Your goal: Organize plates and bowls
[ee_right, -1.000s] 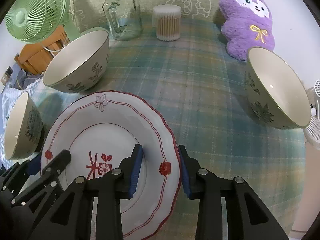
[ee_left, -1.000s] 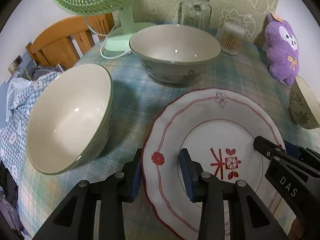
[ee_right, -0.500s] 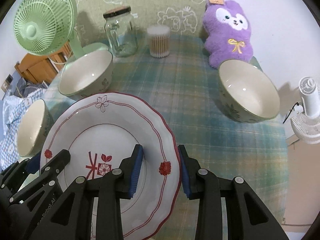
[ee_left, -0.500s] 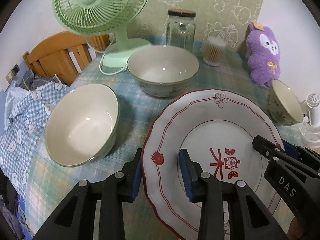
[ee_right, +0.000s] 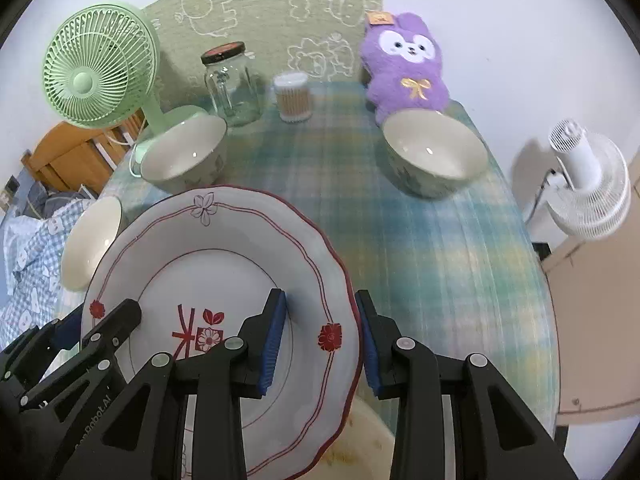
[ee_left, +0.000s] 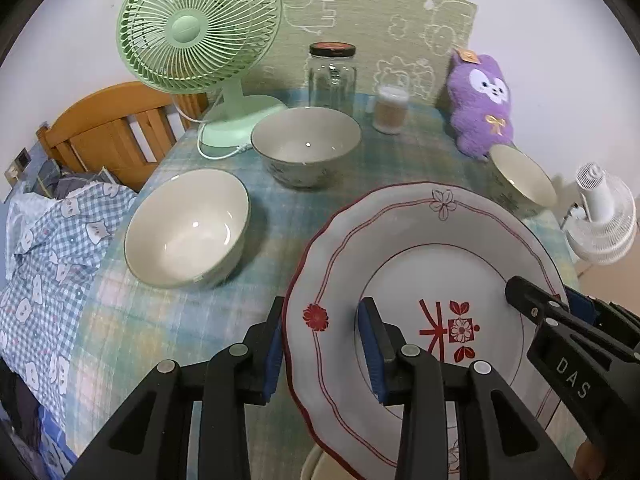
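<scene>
A white plate with a red rim and red flower print [ee_left: 432,248] [ee_right: 208,248] is held in the air above the table between both grippers. My left gripper [ee_left: 322,344] is shut on its left rim. My right gripper [ee_right: 320,336] is shut on its right rim. Three cream bowls stand on the checked tablecloth: one at the left [ee_left: 186,228] [ee_right: 90,248], one at the back middle [ee_left: 306,144] [ee_right: 182,156], one at the right [ee_left: 520,180] [ee_right: 434,152]. The rim of another dish [ee_right: 372,440] shows below the plate.
A green fan [ee_left: 200,28] [ee_right: 100,64], a glass jar [ee_left: 332,76] [ee_right: 232,84], a cotton swab tub [ee_left: 390,110] [ee_right: 294,98] and a purple plush [ee_left: 482,108] [ee_right: 404,64] line the table's back. A white fan [ee_right: 588,184] stands off the right edge. A wooden chair [ee_left: 108,132] is left.
Both grippers have risen and pulled back with the plate held between them. The plate has left the tablecloth, and the bowls and table look smaller and farther below.
</scene>
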Available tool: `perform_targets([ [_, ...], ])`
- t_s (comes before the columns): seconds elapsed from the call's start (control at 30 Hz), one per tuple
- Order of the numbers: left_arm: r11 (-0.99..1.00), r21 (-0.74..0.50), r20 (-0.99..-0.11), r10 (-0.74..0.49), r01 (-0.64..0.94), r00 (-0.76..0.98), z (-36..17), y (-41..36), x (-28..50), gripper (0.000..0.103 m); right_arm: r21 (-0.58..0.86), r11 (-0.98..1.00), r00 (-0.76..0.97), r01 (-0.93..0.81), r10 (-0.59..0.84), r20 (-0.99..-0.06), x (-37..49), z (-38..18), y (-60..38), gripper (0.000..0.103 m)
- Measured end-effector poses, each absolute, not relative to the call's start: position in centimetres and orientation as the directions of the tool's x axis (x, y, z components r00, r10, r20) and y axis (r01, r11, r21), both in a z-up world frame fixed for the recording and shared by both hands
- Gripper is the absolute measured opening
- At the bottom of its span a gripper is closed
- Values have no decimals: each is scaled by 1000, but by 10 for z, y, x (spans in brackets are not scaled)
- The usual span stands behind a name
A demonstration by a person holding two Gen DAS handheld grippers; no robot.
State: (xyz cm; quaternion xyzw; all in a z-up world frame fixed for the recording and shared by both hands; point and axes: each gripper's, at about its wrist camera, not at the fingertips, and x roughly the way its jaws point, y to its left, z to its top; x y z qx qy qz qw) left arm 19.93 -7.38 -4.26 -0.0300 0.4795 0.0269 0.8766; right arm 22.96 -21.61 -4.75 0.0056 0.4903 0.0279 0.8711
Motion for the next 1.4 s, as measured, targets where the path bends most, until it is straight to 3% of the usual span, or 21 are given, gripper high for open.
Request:
perform_targets([
  [0.7,994,-22,-879,-71,108,472,-75,-100,129,35,2,990,455,144,-64,-888,124,-79,-245,38],
  [1.4,985,61,-882,-23,161,471,-86,-111,117,38,-43,986,414,163,-108,-904,105,-90,-240,38],
])
